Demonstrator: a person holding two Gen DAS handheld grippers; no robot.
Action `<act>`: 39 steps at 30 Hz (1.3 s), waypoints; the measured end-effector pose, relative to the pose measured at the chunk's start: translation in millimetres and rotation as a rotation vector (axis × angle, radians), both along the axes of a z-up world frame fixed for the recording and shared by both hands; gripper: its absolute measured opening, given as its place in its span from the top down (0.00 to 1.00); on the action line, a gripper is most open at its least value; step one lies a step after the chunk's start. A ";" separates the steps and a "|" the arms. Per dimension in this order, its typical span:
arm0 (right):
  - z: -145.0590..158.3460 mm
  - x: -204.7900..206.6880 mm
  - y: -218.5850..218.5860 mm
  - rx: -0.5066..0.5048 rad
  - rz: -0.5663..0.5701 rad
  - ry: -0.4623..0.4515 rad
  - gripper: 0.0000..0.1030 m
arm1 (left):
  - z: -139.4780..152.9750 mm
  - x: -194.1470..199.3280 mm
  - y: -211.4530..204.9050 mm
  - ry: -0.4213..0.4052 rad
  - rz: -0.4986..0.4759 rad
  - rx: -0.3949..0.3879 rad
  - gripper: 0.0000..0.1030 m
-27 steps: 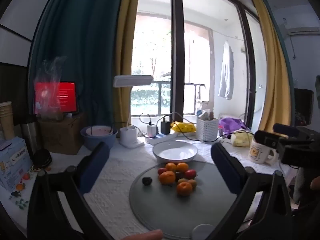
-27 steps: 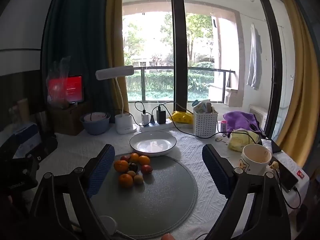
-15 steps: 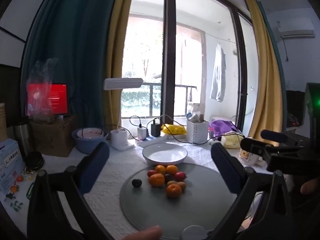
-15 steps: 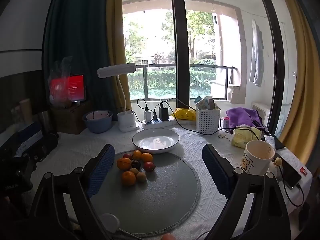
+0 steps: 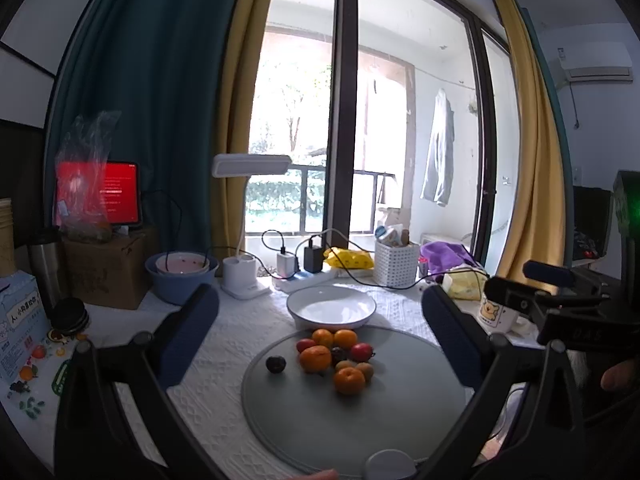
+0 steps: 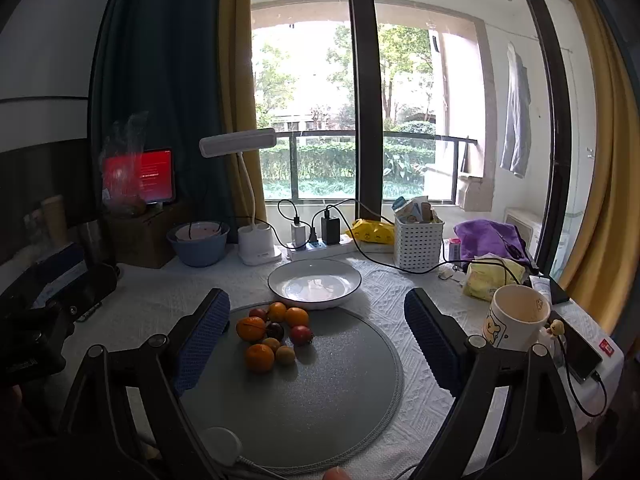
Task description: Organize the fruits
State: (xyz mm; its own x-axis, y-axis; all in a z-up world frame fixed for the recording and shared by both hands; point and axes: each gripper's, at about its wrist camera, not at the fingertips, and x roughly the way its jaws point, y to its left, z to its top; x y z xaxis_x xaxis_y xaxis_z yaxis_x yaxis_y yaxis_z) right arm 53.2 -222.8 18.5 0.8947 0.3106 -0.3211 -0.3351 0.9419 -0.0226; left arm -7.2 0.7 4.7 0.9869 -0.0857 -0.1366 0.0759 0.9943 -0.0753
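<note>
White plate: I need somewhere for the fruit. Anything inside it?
The plate looks empty; only glare shows. The fruit lies on the grey mat.

A pale blue cardboard box (image 5: 18, 328), far left of the left claw, carries Chinese characters too small to read. The red tablet screen (image 5: 116, 196) beyond it shows illegible white lines. No other text can be read.

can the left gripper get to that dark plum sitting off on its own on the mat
Probably yes. The left gripper is open and empty, and the dark plum sits apart from the fruit pile on the grey mat, with nothing between.
</note>
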 end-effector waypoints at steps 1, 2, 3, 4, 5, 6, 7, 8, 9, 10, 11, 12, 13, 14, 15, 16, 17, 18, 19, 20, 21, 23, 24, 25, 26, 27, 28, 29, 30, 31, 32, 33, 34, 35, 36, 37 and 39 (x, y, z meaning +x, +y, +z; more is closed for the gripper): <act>-0.3 0.0 0.0 0.000 0.001 0.001 0.11 | 0.4 -0.5 -0.5 -0.001 0.000 0.000 0.01; -0.3 -0.3 0.3 0.000 0.001 0.000 0.11 | 0.6 -0.9 -0.8 -0.002 0.000 0.000 0.01; -0.5 -0.6 0.4 0.000 0.002 0.000 0.11 | 0.7 -1.2 -1.1 -0.004 0.000 0.000 0.01; -0.1 -0.9 0.4 0.001 0.005 -0.001 0.12 | 1.1 -1.0 -1.6 -0.003 0.000 0.001 0.01; 0.3 -1.1 0.5 0.002 0.008 -0.002 0.11 | 0.8 -1.0 -2.2 -0.003 -0.001 0.003 0.01; 0.3 -1.4 0.9 0.002 0.010 -0.002 0.11 | 0.7 -0.7 -2.0 -0.001 -0.001 0.006 0.01; 0.3 -1.4 1.1 0.001 0.011 -0.002 0.11 | 0.3 -0.4 -2.3 0.001 0.001 0.007 0.01; 0.1 -1.2 1.4 0.000 0.012 -0.001 0.11 | -0.1 -0.5 -2.2 0.002 0.002 0.008 0.01; 0.1 -1.1 1.4 0.000 0.013 -0.001 0.11 | 0.1 -0.6 -2.3 0.001 0.003 0.007 0.01; -0.3 -1.0 1.7 -0.001 0.013 0.000 0.11 | 0.5 -0.5 -2.1 0.001 0.004 0.006 0.01; -0.2 -0.6 1.5 -0.001 0.013 0.001 0.11 | 1.1 -0.5 -2.1 0.001 0.004 0.006 0.01; -0.2 -0.7 1.4 -0.001 0.014 0.000 0.11 | 1.5 -0.5 -1.9 0.000 0.004 0.006 0.01; 0.1 -0.4 1.7 -0.001 0.014 0.000 0.11 | 1.4 -0.6 -2.3 0.000 0.004 0.007 0.01; 0.2 -0.2 1.9 -0.001 0.013 0.003 0.11 | 1.7 -0.7 -2.0 0.001 0.004 0.006 0.01; 0.4 0.1 2.1 0.000 0.013 0.003 0.11 | 1.4 -0.7 -2.3 0.001 0.003 0.007 0.01; 0.5 0.2 2.0 0.000 0.012 0.004 0.11 | 1.6 -0.9 -2.6 0.001 0.002 0.008 0.01; 0.4 0.2 2.1 0.000 0.013 0.004 0.11 | 1.8 -1.3 -2.9 0.001 0.001 0.010 0.01; 0.4 0.0 2.1 0.000 0.013 0.004 0.11 | 1.9 -1.4 -3.4 0.001 0.002 0.012 0.01; 0.5 -0.1 2.3 0.000 0.013 0.004 0.11 | 2.2 -1.2 -3.1 0.001 0.001 0.011 0.01; 0.4 -0.2 2.2 -0.001 0.014 0.004 0.11 | 2.4 -1.2 -3.0 0.001 0.002 0.011 0.01; 0.4 -0.3 2.1 -0.001 0.014 0.004 0.11 | 2.4 -1.5 -3.4 0.000 0.003 0.012 0.01; 0.4 -0.3 2.3 0.000 0.013 0.003 0.11 | 2.6 -1.3 -3.0 0.002 -0.001 0.010 0.01; 0.5 -0.3 2.3 0.000 0.012 0.004 0.11 | 2.8 -1.2 -3.2 0.002 -0.004 0.010 0.01; 0.4 -0.2 2.4 0.000 0.009 0.004 0.11 | 3.3 -1.3 -3.4 0.003 -0.006 0.010 0.01; 0.1 -0.3 1.7 0.001 0.008 0.003 0.11 | 3.5 -1.5 -3.3 0.002 -0.008 0.011 0.01; 0.0 -0.3 1.4 0.003 0.007 0.003 0.11 | 3.6 -1.9 -3.2 0.002 -0.008 0.012 0.01; -0.1 -0.3 1.1 0.003 0.006 0.003 0.11 | 3.8 -2.0 -3.0 0.001 -0.007 0.013 0.01; -0.2 0.0 1.3 0.004 0.005 0.003 0.11 | 4.1 -2.0 -2.6 0.001 -0.007 0.012 0.01; -0.5 0.2 1.8 0.004 0.004 0.003 0.11 | 3.5 -2.3 -3.0 0.001 -0.007 0.011 0.01; -0.6 0.2 1.8 0.003 0.004 0.003 0.11 | 3.3 -2.3 -3.3 0.003 -0.009 0.012 0.01; -0.6 0.2 1.6 0.003 0.005 0.003 0.11 | 3.4 -2.2 -3.7 0.005 -0.011 0.012 0.01; -0.6 0.3 1.4 0.003 0.005 0.003 0.11 | 3.5 -2.2 -4.1 0.005 -0.013 0.012 0.01; -0.6 0.4 1.4 0.003 0.005 0.004 0.11 | 3.7 -2.3 -4.2 0.005 -0.016 0.013 0.01; -0.6 0.4 1.0 0.003 0.005 0.005 0.11 | 4.3 -2.8 -4.2 0.003 -0.016 0.013 0.01; -0.7 0.4 1.1 0.003 0.005 0.005 0.11 | 4.1 -2.4 -4.2 0.002 -0.017 0.012 0.01; -0.7 0.3 0.7 0.003 0.005 0.006 0.11 | 4.6 -2.1 -3.6 0.003 -0.018 0.010 0.01; -0.7 0.3 0.6 0.003 0.006 0.006 0.11 | 4.4 -2.3 -4.0 0.004 -0.016 0.012 0.01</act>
State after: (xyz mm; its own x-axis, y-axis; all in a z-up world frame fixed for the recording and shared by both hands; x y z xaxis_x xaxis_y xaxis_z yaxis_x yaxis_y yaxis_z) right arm 53.5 -222.2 17.9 0.8909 0.3166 -0.3256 -0.3406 0.9400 -0.0180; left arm -9.6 -3.4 9.1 0.9849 -0.0997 -0.1415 0.0915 0.9938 -0.0633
